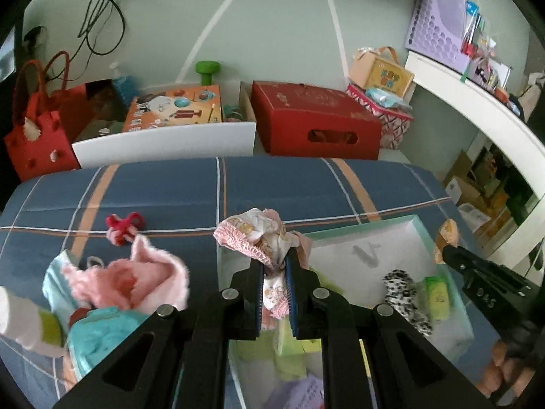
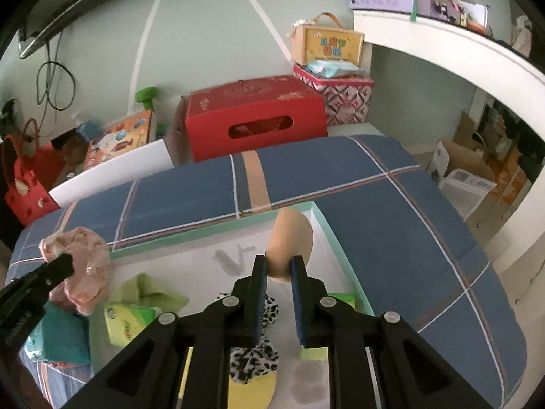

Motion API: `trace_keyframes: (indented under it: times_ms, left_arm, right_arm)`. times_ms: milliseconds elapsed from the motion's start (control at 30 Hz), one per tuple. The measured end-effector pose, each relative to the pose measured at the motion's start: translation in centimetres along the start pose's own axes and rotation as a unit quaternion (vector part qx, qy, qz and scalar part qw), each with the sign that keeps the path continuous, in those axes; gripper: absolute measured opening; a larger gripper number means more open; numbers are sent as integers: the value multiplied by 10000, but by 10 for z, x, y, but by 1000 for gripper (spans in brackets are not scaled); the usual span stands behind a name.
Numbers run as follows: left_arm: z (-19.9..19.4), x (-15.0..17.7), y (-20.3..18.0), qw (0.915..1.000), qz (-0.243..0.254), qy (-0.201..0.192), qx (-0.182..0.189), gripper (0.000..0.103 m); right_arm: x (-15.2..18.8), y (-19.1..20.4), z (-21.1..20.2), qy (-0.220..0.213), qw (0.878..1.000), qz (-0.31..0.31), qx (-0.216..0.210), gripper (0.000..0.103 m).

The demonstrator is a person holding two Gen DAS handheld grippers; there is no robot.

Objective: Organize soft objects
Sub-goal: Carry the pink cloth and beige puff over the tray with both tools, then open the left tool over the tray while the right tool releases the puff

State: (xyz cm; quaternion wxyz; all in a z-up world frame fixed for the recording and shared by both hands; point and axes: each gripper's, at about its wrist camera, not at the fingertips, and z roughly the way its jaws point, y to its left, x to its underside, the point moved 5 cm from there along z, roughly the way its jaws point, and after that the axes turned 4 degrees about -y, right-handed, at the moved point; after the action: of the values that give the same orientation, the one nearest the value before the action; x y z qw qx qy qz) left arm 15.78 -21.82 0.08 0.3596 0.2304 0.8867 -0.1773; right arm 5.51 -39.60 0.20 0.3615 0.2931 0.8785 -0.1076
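Note:
My left gripper (image 1: 275, 261) is shut on a pink patterned cloth bundle (image 1: 253, 235), held above the left rim of the mint-edged white box (image 1: 402, 225); the bundle also shows in the right wrist view (image 2: 81, 262). My right gripper (image 2: 279, 266) is shut on a round tan puff (image 2: 289, 238), held over the box's (image 2: 211, 235) far right corner; the puff also shows in the left wrist view (image 1: 446, 238). Inside the box lie a leopard-print scrunchie (image 2: 253, 358), a green packet (image 2: 127, 320) and a yellow pad. A pink knit item (image 1: 136, 283), a teal cloth (image 1: 102, 334) and a red scrunchie (image 1: 124, 226) lie on the bed to the left.
The blue plaid bed (image 2: 391, 211) holds the box. Behind it stand a red carton (image 1: 316, 119), a white bin with an orange game box (image 1: 173, 109), a red felt bag (image 1: 37, 129) and patterned boxes. A white curved shelf (image 2: 460, 51) runs on the right.

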Motion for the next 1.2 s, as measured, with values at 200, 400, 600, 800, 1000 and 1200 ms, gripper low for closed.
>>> trace_keyframes:
  times_ms: [200,400,600,800,1000,1200]
  left_arm:
    - [28,14,-1,9996,126,170,-205,12]
    - [42,29,-6,9981,187,580,-67,12]
    - [48,42,-15,9956,287,887,65,12]
    - [44,42,-16,9948,268,977,66,13]
    - [28,35,-14,9947,127,1016,93,55]
    - [3,26,-8,9954,-90,948,122,62]
  right_arm:
    - [9,-4,21,249,9997,46,71,15]
    - [16,-3,28,454,9988,4,173,15]
    - [16,-2,26,522,9984,-4,204,15]
    - [17,-2,25,589,9981,-40,199,18]
    - [15,1,16,607,9977,-127,260,23]
    - [12,2,0,503,9980,-230,303,59]
